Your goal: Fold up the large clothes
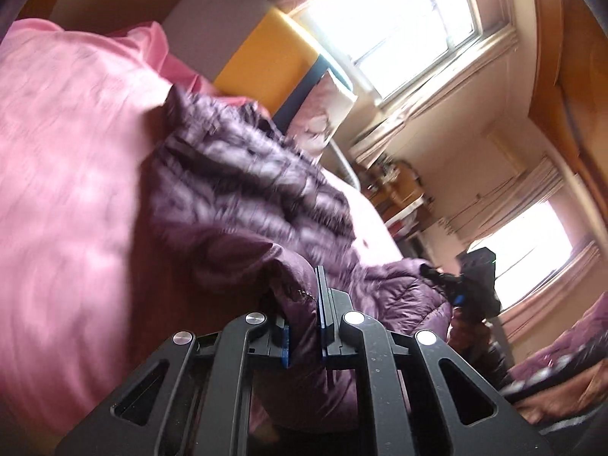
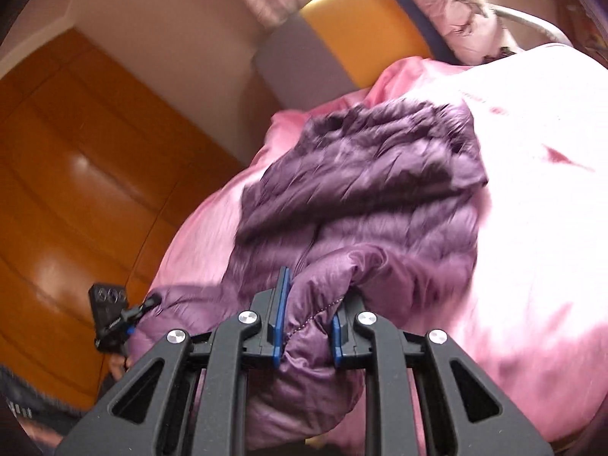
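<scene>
left gripper (image 1: 304, 311) clamped on fabric, tilted downward; right gripper (image 2: 309, 315) likewise.

The left gripper (image 1: 304, 326) fills the bottom of its view: matte black linkage arms with long triangular cut-outs, four round silver screw heads in an arc across the pivots, and thin blue pads (image 1: 321, 319) lining the inner faces of the black fingers. The right gripper (image 2: 306, 323) is built the same: black arms, four silver screws, blue pads (image 2: 280, 304). At the lower left of the right view, a blurred dark sleeve (image 2: 15, 391) edge shows.
</scene>
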`<act>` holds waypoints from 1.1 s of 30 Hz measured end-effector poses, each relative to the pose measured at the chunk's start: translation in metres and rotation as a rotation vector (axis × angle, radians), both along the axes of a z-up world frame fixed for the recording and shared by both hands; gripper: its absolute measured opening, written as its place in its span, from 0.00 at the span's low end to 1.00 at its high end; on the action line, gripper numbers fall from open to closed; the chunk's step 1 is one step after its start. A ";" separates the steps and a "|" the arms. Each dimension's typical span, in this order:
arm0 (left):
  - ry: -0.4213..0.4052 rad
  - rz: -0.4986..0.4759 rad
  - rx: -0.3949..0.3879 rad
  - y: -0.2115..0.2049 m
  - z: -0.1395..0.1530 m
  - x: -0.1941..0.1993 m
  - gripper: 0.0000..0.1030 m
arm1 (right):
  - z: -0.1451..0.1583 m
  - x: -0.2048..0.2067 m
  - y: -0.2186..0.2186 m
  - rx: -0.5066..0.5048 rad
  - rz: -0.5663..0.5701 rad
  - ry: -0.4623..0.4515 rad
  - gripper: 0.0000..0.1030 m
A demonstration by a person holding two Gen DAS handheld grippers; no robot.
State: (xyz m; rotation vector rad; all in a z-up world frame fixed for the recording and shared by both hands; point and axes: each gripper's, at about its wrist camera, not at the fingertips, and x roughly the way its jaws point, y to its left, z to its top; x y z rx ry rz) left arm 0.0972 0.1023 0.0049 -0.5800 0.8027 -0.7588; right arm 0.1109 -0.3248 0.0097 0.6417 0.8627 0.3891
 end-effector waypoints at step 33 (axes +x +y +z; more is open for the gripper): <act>0.208 0.088 0.112 -0.017 -0.073 0.133 0.25 | -0.074 0.025 -0.017 -0.207 -0.153 0.151 0.33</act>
